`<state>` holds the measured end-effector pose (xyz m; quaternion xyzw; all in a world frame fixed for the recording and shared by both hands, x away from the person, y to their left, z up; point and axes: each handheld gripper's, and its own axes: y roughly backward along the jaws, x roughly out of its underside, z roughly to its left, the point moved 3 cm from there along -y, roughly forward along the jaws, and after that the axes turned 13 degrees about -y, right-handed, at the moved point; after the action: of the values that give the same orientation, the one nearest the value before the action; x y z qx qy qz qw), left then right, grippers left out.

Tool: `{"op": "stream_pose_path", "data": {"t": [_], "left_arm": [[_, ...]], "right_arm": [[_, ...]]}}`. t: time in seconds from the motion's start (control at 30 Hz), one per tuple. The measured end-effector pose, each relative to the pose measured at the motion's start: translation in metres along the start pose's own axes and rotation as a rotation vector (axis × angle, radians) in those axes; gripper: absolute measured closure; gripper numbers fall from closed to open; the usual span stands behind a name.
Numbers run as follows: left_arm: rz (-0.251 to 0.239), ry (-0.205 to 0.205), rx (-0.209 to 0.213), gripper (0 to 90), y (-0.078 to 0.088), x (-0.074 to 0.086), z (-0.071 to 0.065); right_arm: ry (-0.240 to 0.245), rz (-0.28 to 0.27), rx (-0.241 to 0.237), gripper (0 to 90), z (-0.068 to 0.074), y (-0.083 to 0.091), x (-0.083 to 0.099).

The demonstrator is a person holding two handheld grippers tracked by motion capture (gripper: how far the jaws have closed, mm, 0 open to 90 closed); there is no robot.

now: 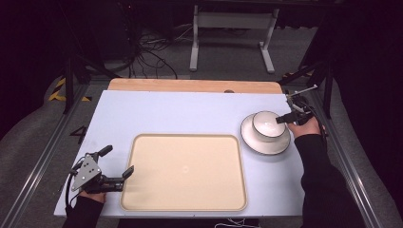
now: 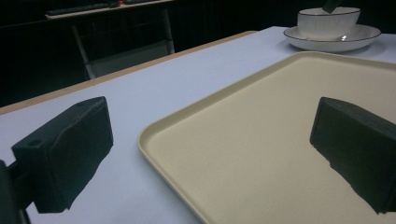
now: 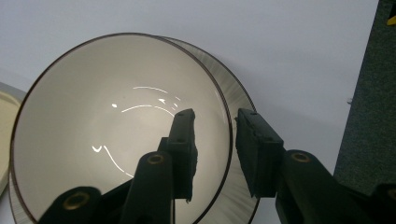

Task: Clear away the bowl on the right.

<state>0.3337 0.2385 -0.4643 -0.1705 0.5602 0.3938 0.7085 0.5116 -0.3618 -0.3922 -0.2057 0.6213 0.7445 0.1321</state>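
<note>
Right gripper view: right gripper [image 3: 212, 140] straddles the bowl's [image 3: 93, 126] three-o'clock rim, a slight gap remaining; left gripper [image 1: 116, 164] gapes empty.

The left black two-jaw gripper [image 1: 117, 167], at seven o'clock in the high view, carries a grey three-cornered metal plate [image 1: 87, 171] dotted with small dark screw holes, and a thin black cable [image 1: 69, 190] trails from it. In its own view its jaws are chunky matt black blocks, one with a round hole. The right black two-jaw gripper [image 3: 215, 140], at three o'clock, has black link arms with brass-coloured rivets [image 3: 155, 159]. The person wears long black sleeves [image 1: 323, 180].
</note>
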Motion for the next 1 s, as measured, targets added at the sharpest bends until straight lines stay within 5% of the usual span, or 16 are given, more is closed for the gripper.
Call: {"op": "stream_pose_path", "data": {"t": [0.53, 1.0], "left_arm": [[-0.001, 0.001, 0.002, 0.2, 0.000, 0.000, 0.000], [0.001, 0.001, 0.001, 0.2, 0.000, 0.000, 0.000]], "right_arm": [[-0.038, 0.101, 0.003, 78.8, -0.005, -0.025, -0.001], [-0.106, 0.153, -0.014, 83.9, -0.006, -0.024, -0.004]]}}
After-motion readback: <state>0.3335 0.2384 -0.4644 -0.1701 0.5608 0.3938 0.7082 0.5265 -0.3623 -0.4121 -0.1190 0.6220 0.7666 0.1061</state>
